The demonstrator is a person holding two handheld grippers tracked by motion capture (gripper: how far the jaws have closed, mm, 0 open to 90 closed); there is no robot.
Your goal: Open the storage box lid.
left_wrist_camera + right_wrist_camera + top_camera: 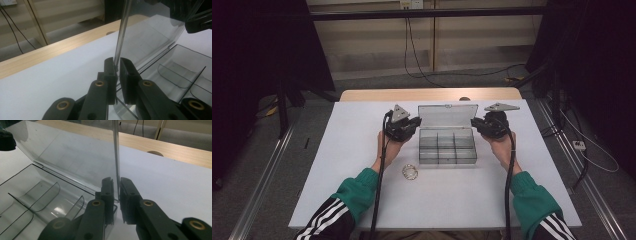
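Left gripper (408,126): jaws pinched on the left edge of the raised lid (447,116) of a clear compartment box (447,149). Right gripper (482,126): jaws pinched likewise on the lid's right edge. Lid stands upright at the box's far side. Box sits mid-table on the white tabletop (352,150), dividers visible inside. A small ring-shaped object (410,172) lies near the box's front left corner, apart from it.
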